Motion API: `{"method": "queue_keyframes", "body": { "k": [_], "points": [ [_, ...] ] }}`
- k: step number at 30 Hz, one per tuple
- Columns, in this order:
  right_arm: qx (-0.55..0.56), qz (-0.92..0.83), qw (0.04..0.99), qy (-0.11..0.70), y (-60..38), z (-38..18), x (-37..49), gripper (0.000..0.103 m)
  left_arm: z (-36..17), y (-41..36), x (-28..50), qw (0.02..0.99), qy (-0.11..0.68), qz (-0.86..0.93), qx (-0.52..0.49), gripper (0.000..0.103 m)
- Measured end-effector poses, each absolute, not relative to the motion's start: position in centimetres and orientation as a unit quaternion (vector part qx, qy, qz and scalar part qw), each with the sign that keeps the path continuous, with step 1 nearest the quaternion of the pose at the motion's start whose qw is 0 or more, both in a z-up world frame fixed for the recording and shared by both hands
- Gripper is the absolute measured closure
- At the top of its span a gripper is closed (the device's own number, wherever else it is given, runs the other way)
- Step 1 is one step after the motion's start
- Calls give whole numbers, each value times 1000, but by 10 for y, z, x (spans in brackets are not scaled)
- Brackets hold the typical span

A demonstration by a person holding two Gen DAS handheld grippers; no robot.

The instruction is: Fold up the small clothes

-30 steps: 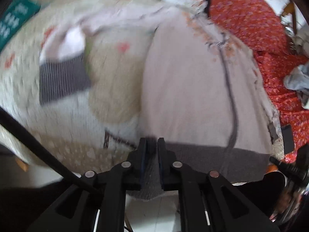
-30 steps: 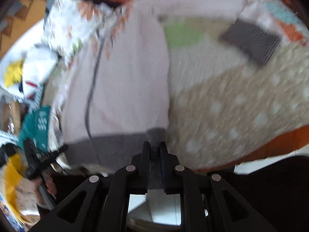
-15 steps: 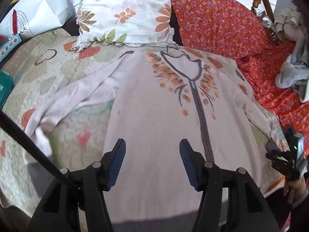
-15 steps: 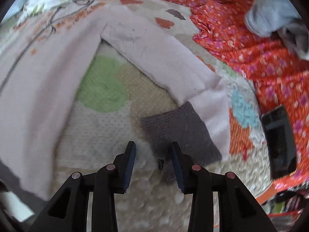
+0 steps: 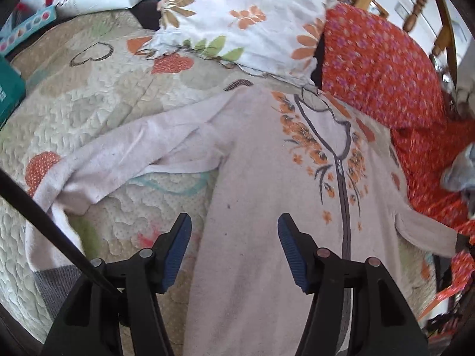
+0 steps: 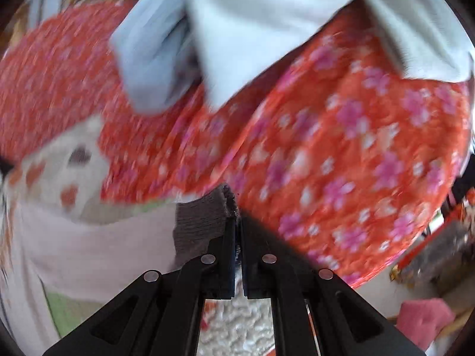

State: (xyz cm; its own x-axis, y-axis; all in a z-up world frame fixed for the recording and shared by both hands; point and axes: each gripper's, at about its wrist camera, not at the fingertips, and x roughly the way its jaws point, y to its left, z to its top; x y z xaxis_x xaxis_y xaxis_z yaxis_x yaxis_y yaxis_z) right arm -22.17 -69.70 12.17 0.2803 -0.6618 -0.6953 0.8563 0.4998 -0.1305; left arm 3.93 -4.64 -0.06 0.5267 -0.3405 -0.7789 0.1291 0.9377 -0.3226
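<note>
Your left gripper (image 5: 234,249) hovers with its jaws wide apart and holding nothing, above the pale pink knitted zip-up sweater (image 5: 267,207) that lies spread flat on the cream quilted bedspread (image 5: 89,95). The sweater's body runs from near you to the far side, with a grey zip down the middle and orange embroidered flowers at the chest. Its left sleeve (image 5: 124,160) stretches out to the left and bends near the bedspread's left edge, where a grey ribbed cuff shows. Open quilt lies to the left of the body and beyond the sleeve. At the far edge, a white pillow with orange flowers (image 5: 237,17) touches the collar, and an orange-red floral cloth (image 5: 386,83) borders the right side.

Your right gripper (image 6: 237,225) has its jaws pressed together on the grey ribbed cuff (image 6: 204,216) of the other pink sleeve (this view is blurred). Beyond it lie the same red cloth and some pale grey fabric (image 6: 237,29).
</note>
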Motion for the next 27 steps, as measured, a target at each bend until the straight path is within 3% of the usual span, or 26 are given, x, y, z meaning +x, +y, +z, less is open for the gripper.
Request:
{"method": "queue_keyframes", "body": {
  "k": [6,12,18,27],
  "points": [
    [182,-367,842,350,-641,139,-150,100,18,-21,43,876,444,-121,-146,41],
    [176,-191,887,383,-513,129,-31,100,38,9,42,889,413,-97,-174,37],
    [157,-68,886,430,-369,77,82,100,49,38,38,904,387,-53,-174,35],
    [108,20,860,498,-228,-4,156,100,42,69,51,888,410,-33,-207,33]
  ]
}}
